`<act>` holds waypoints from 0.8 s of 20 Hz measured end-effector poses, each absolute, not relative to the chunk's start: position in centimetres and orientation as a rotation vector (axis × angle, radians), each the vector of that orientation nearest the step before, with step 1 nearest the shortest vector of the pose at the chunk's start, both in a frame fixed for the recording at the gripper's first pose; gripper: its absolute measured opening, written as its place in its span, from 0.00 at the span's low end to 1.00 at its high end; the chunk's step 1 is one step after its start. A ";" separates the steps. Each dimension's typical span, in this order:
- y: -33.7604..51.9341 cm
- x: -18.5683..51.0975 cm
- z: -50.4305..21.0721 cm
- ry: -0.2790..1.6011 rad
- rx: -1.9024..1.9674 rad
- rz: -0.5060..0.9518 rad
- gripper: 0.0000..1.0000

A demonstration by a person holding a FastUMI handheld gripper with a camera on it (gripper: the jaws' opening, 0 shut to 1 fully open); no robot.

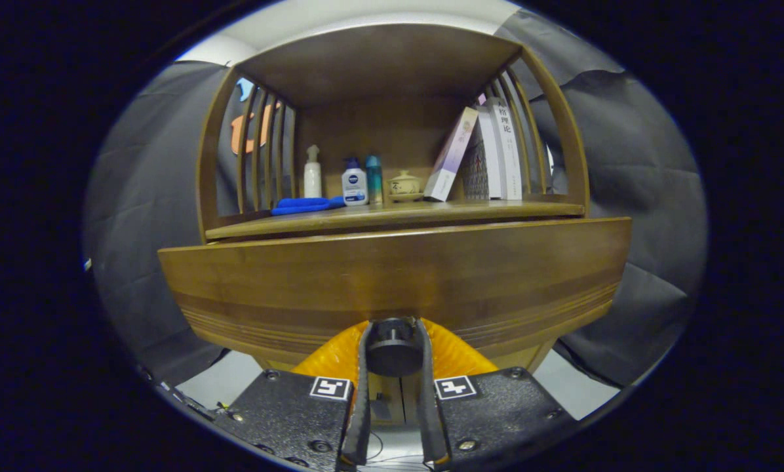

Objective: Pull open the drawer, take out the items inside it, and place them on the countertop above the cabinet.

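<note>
Fingers [366, 367] of my gripper [394, 354] clamp the drawer's dark round knob [394, 351] from both sides. Drawer front [392, 275] stands just beyond. On the countertop [392, 215] farther back I see a blue cloth [305, 206], pump bottles [354, 181], a lidded cup [404, 183] and leaning books [490, 151].

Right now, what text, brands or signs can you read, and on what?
Nothing reads clearly.
White book spine: printed characters, too small to read.
Blue-capped bottle: label blurred, unreadable.
Gripper, shut on the drawer knob: two square coded markers, no words.
</note>
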State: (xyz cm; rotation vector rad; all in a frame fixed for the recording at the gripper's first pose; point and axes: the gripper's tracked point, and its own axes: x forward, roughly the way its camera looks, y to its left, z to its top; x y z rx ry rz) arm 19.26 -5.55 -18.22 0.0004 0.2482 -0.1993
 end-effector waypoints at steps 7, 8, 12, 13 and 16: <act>-4.5 13.4 -19.1 0.289 0.015 -0.174 0.33; -4.3 12.7 -18.9 0.279 0.011 -0.171 0.34; -3.9 10.1 -19.3 0.298 0.005 -0.144 0.33; -3.7 9.6 -19.4 0.304 0.004 -0.136 0.34; -3.1 8.5 -19.6 0.332 0.007 -0.105 0.34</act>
